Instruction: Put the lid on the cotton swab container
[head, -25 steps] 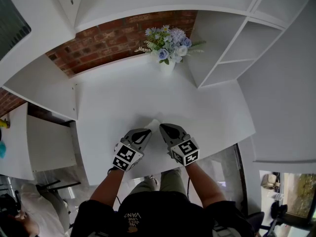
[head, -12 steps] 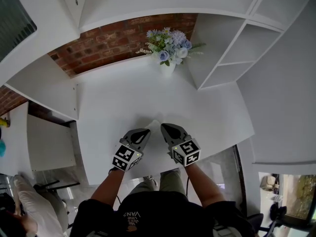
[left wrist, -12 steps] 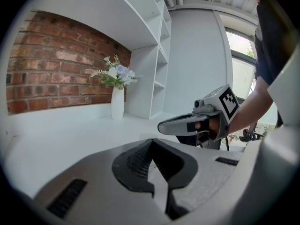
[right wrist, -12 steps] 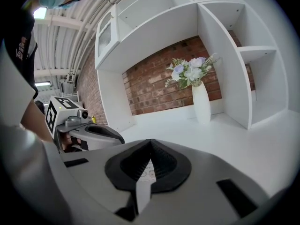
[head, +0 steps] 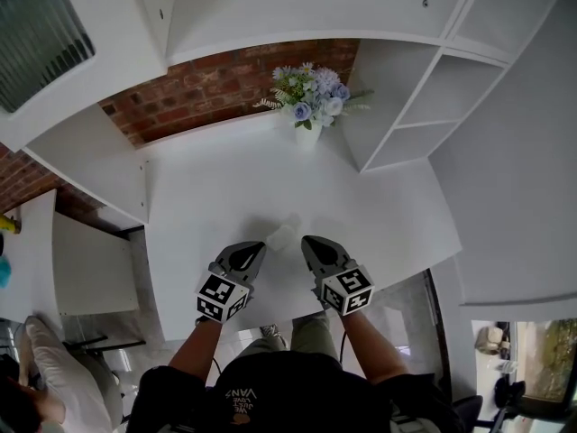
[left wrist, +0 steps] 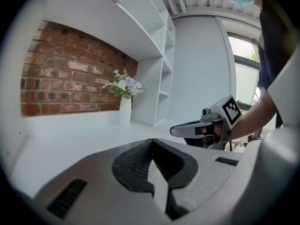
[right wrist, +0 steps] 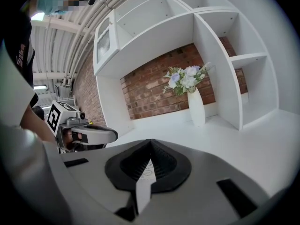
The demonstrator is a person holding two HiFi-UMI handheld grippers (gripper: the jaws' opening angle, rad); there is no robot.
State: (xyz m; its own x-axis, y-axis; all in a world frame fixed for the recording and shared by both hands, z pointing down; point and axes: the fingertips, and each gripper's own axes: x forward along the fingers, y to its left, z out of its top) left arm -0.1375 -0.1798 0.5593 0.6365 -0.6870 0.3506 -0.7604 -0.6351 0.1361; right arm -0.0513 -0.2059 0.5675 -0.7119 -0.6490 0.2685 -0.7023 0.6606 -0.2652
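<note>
Having drawn back and slightly apart, the left gripper (head: 259, 246) and right gripper (head: 306, 240), jaws pressed together, flank the pale cotton swab container (head: 282, 235) on the table (head: 207, 188), just ahead and midway between their tips.

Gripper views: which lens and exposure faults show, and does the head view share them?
Left gripper view: dark fisheye border, window blown out. Right gripper view: same border, shelves bowed. Head view: no border, but table edges curve.

Before you is a white desk (head: 207, 197). A vase (head: 307, 132) of flowers stands at its far edge, and a small pale container (head: 282, 234) sits near your edge, too faint to detail.
</note>
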